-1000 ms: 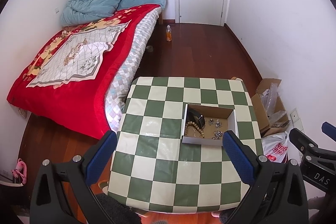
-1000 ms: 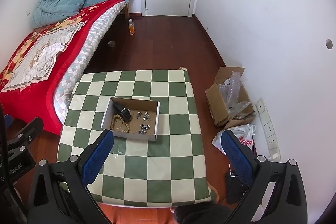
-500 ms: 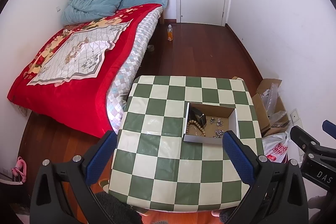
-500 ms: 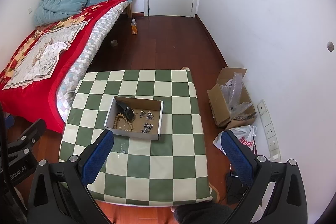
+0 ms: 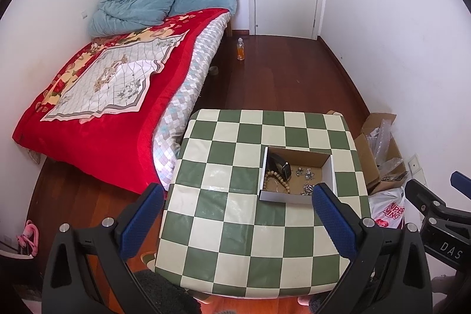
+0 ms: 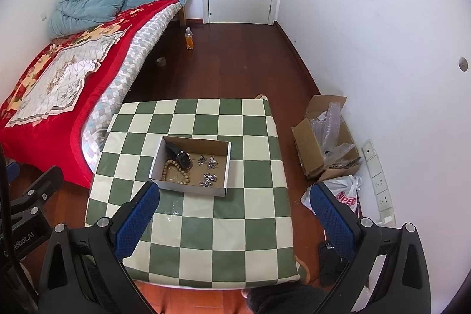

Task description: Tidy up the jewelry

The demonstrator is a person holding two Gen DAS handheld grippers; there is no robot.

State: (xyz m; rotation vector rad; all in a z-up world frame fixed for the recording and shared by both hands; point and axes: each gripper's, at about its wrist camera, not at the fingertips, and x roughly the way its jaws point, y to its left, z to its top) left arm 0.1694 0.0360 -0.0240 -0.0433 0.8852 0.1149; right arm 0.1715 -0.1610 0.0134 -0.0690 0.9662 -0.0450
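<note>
A shallow cardboard box [image 5: 329, 160] [image 6: 225, 167] sits on a green and cream checkered table [image 5: 235, 214] [image 6: 229, 228]. Inside lie a black watch [image 5: 281, 165] [image 6: 179, 155], a wooden bead bracelet [image 5: 272, 181] [image 6: 173, 171] and several small silver pieces [image 5: 306, 181] [image 6: 207, 169]. My left gripper [image 5: 237, 212] is open and empty, high above the table's near side. My right gripper [image 6: 235, 214] is open and empty, also well above the table, short of the box.
A bed with a red blanket [image 5: 103, 96] stands left of the table. An open carton with plastic wrap [image 6: 326, 134] and a plastic bag [image 6: 344, 196] lie on the floor at the right by the wall. An orange bottle [image 6: 189, 38] stands near the door.
Both grippers have risen and drawn back a little, so the table and box look slightly smaller. Both stay open and empty.
</note>
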